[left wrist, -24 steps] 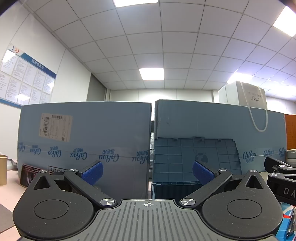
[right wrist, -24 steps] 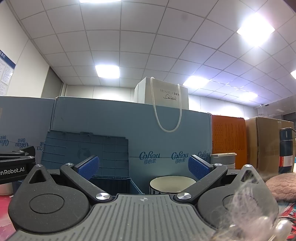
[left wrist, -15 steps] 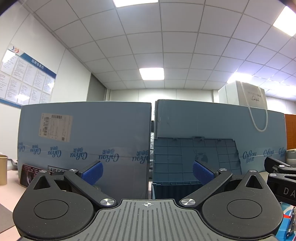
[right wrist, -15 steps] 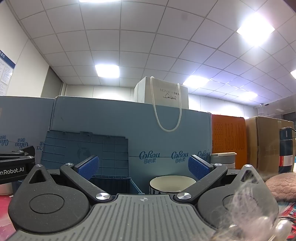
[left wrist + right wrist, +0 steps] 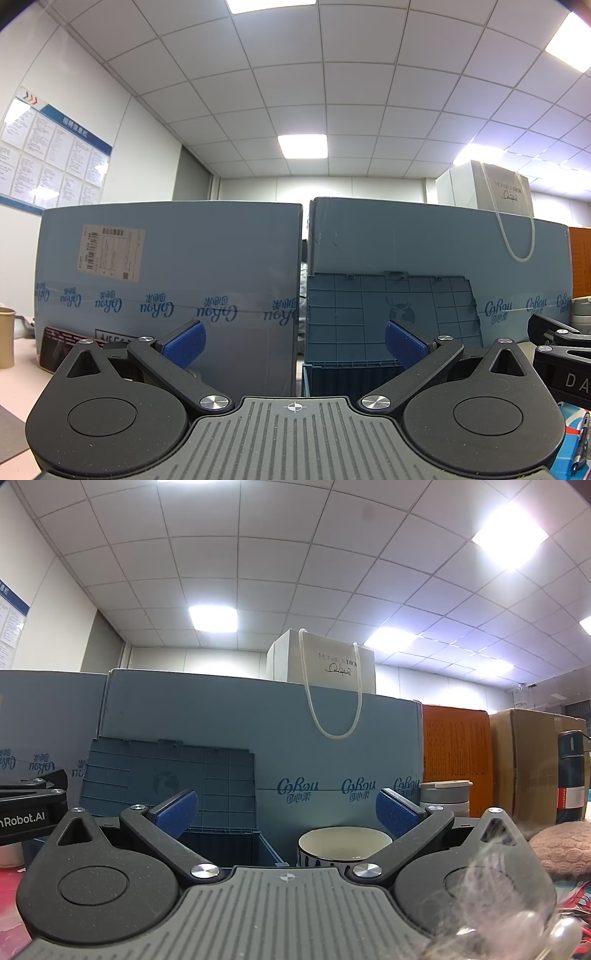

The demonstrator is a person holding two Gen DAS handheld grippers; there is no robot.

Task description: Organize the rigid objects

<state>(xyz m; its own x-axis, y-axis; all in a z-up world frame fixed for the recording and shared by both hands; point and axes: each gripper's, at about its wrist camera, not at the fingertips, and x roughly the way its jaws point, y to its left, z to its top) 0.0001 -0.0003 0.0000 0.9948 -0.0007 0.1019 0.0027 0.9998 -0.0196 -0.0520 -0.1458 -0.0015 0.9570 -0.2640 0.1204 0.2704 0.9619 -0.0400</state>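
Left wrist view: the left hand-held gripper has its two blue pads spread wide, and nothing is between them. It sits low and points almost level. Straight ahead and a bit to the right stands the blue crate, open at the top, with its ribbed lid standing up behind it against a big blue carton. The other hand-held gripper shows at the right edge, just beside this one.

Right wrist view: the right hand-held gripper is also spread wide and holds nothing. The bowl sits on the tabletop right in front of it, a little to the right, near the right pad. The bowl stands upright with its mouth facing up. It is round, so it has no long side to line up with. The crate is just beside the bowl, to its left.

I think the right hand is the nearer one to the bowl. It looks like the first thing to pick up, and the crate looks like the place for it.
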